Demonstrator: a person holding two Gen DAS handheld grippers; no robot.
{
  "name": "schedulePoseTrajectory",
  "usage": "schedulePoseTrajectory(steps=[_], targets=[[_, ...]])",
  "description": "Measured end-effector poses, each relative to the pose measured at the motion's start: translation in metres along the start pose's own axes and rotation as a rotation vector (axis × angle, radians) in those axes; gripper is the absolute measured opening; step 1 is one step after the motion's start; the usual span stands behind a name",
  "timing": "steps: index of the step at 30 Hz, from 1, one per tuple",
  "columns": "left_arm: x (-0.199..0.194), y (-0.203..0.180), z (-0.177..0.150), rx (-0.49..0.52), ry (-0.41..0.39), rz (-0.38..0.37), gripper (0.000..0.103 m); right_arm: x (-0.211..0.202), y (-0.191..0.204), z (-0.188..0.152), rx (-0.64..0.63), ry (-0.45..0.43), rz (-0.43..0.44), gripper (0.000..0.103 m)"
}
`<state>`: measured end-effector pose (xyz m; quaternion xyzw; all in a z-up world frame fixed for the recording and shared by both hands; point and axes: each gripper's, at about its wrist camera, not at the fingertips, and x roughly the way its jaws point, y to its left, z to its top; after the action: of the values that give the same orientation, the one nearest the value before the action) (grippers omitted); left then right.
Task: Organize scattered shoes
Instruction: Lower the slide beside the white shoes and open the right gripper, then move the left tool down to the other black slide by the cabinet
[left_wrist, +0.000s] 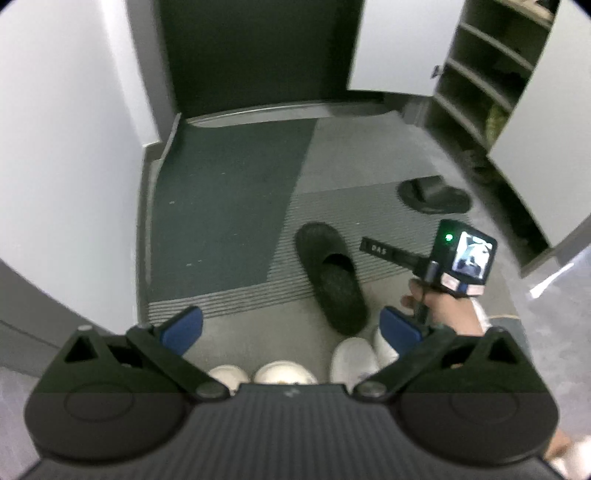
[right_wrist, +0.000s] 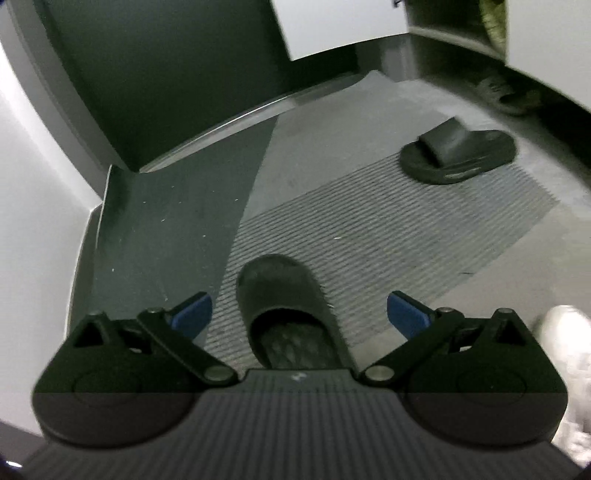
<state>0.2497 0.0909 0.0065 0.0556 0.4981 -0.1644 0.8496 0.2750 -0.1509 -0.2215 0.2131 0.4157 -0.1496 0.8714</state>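
A black closed-toe slipper (left_wrist: 332, 277) lies on the striped mat, toe pointing away. A black slide sandal (left_wrist: 434, 194) rests farther right, close to the shoe cabinet. My left gripper (left_wrist: 291, 328) hangs open above the floor, with nothing between its blue pads. White shoes (left_wrist: 284, 371) sit just below it. My right gripper (right_wrist: 299, 314) is open, low over the slipper (right_wrist: 291, 314), with one blue pad on each side of it and no contact. The slide sandal (right_wrist: 458, 155) lies ahead to the right. In the left wrist view a hand (left_wrist: 447, 306) holds the right gripper's handle.
An open shoe cabinet (left_wrist: 491, 96) with shelves stands at the right, its white door (left_wrist: 402, 44) swung out. A dark door (left_wrist: 258, 55) and threshold close the far side. White walls (left_wrist: 66, 129) flank the left. A dark green mat (left_wrist: 221, 206) covers the left floor.
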Motion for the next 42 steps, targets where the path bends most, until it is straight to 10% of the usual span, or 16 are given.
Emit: schedulePoseTrajectory(steps=[8,23,28,35,42], targets=[[-0.004,-0.03,-0.007,0.029,-0.02,-0.013,0.103,-0.111,-0.016,0.019,0.026,0.006,-0.04,0.103],[-0.008,-0.055,-0.028,0.093,-0.038,-0.111,0.103,-0.324,-0.086,-0.023,0.164,-0.316,0.083,0.103],[0.0,-0.059,-0.02,0.036,-0.019,-0.204,0.103,-0.338,-0.105,-0.014,0.349,-0.433,0.23,0.103],[0.037,-0.095,0.053,0.141,0.011,-0.29,0.103,-0.328,-0.115,-0.017,0.532,-0.43,0.297,0.103],[0.078,-0.182,0.135,0.26,-0.073,-0.262,0.103,-0.346,-0.144,-0.035,0.751,-0.605,0.235,0.103]])
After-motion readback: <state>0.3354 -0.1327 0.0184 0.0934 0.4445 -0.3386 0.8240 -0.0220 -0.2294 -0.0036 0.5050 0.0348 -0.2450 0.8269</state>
